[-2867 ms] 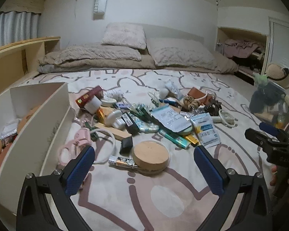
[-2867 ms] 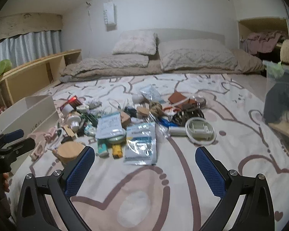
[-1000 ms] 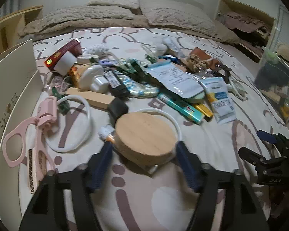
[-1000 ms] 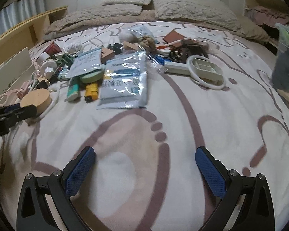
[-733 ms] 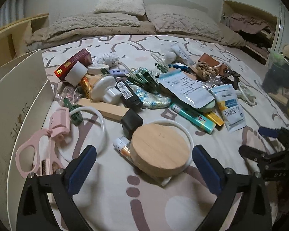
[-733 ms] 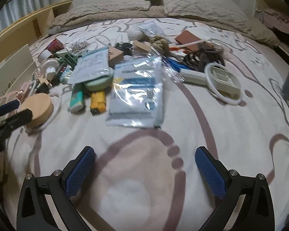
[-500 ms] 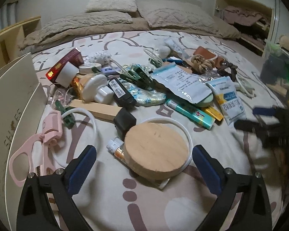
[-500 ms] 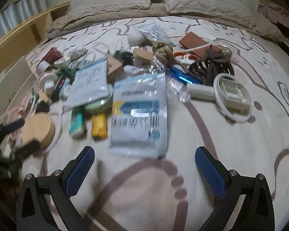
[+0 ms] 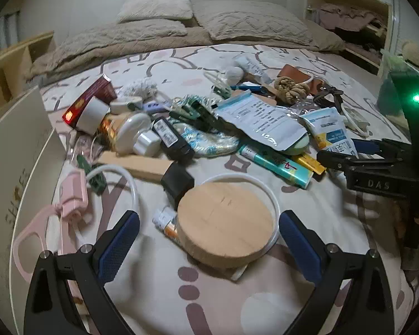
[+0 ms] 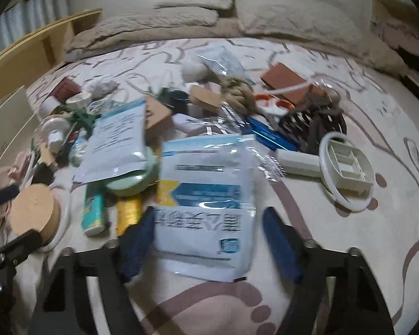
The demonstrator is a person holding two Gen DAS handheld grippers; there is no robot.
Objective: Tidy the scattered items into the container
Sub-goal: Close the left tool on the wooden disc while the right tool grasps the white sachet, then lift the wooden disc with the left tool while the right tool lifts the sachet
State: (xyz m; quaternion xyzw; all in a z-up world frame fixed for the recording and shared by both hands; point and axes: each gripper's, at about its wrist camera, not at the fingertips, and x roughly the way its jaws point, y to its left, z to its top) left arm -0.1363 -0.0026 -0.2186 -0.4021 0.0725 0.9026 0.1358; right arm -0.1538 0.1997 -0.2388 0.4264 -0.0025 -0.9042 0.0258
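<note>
- Left gripper (image 9: 209, 237) wide open, straddling wooden disc (image 9: 225, 224); pads clear of it, nothing gripped.
- Right gripper (image 10: 209, 240) closing around pouch (image 10: 206, 206) on the bed; pads seemingly not yet pressing, though blur hides the contact.
- Container (image 9: 16, 153) at left edge, well apart from pouch.
- Risk: slick pouch buckling or slipping from a thin edge pinch.
- Risk: disc dragging white ring (image 9: 268, 195) and tube (image 9: 167, 224) tucked against it on lifting.
- Risk: grippers colliding on the way leftward.
</note>
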